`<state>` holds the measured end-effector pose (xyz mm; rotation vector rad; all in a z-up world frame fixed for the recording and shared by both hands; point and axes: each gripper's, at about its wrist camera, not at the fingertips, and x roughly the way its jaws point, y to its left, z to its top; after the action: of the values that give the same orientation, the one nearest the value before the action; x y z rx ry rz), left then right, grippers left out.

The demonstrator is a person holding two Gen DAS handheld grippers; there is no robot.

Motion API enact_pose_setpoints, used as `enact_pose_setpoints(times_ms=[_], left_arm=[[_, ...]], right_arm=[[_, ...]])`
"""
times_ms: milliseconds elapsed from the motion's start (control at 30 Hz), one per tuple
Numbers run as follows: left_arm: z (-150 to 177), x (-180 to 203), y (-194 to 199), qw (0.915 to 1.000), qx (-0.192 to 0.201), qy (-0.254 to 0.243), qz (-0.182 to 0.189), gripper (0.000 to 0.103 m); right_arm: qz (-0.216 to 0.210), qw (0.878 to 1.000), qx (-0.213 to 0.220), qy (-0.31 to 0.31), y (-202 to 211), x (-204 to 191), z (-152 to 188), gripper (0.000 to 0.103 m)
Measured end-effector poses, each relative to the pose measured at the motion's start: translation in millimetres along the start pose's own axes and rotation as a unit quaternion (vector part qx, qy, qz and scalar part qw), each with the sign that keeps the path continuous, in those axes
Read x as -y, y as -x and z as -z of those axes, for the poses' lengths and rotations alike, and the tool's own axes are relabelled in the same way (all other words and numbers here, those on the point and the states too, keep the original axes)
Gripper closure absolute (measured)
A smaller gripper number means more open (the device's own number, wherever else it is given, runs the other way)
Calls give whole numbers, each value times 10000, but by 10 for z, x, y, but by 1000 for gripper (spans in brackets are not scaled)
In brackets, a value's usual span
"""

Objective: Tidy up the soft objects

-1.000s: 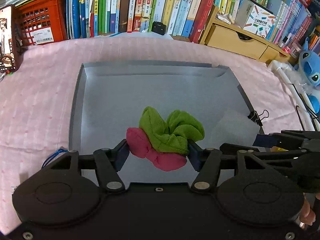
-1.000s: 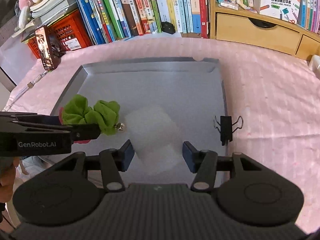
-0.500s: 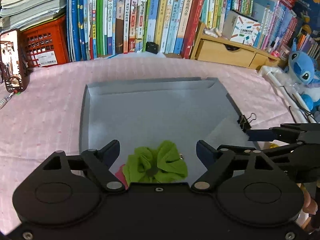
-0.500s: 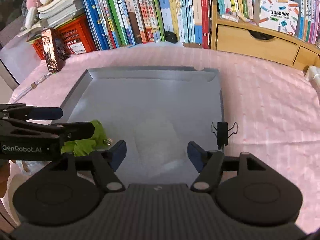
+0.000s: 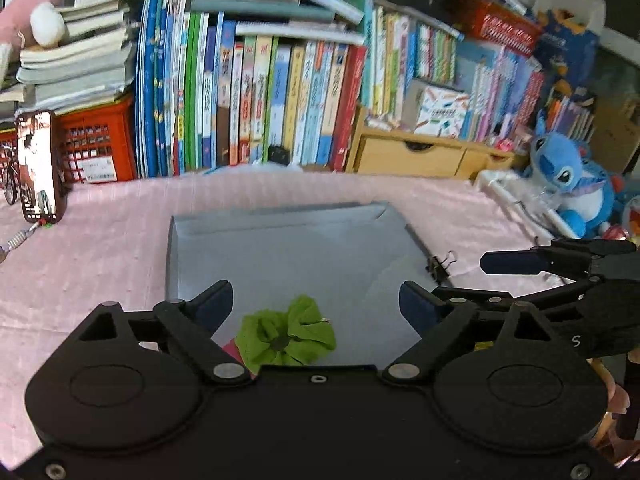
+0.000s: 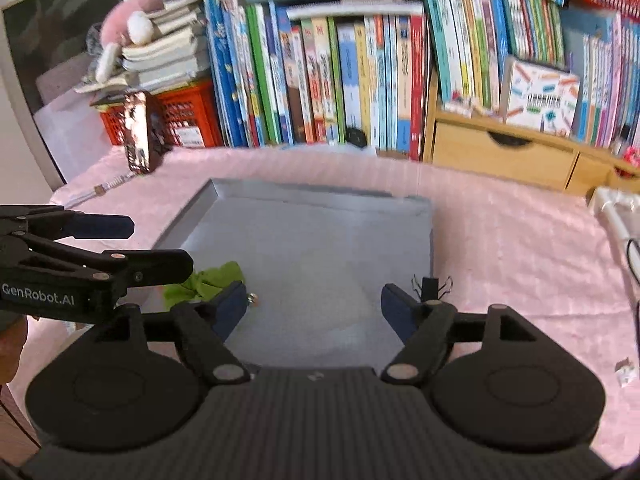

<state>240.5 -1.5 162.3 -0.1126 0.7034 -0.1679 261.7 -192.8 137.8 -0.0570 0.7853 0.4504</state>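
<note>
The left gripper stood with its jaws wide apart, having just been opening, and nothing lay between them; the green scrunchie sat below on the near part of the grey tray, lapping over a pink scrunchie at its left edge. The right gripper had likewise been spreading its jaws and held nothing, only bare tray floor showing between them. A black binder clip sat on the tray's right rim. The tray rested on a pink tablecloth, with a row of books behind.
</note>
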Motion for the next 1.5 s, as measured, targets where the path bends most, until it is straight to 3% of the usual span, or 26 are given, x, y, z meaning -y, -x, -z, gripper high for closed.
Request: enact_pose_setpoints(times_ms=[400,933,1167,1333,1500], left_arm=[[313,46,547,9982,598,-73,39,9],[836,-107,1030,9946,1020,-23,-205,6],[1180,-210,1244,9863,1489,-215,-682,4],[1394,-301,1278,9841,1446,-323,-979,3],[1549,-467,1214,9844,1288,-33,-1196,3]], right_arm=[[71,9971,709,265,467,-244,249,17],[34,9918,1025,759,738,-589,644,14],[-47,9871,1124,1137,833,-808,876,9],[82,9808,1223,1516,852,-997,1057,7],[151,9769,1336,1662,804,-1130,1223,7]])
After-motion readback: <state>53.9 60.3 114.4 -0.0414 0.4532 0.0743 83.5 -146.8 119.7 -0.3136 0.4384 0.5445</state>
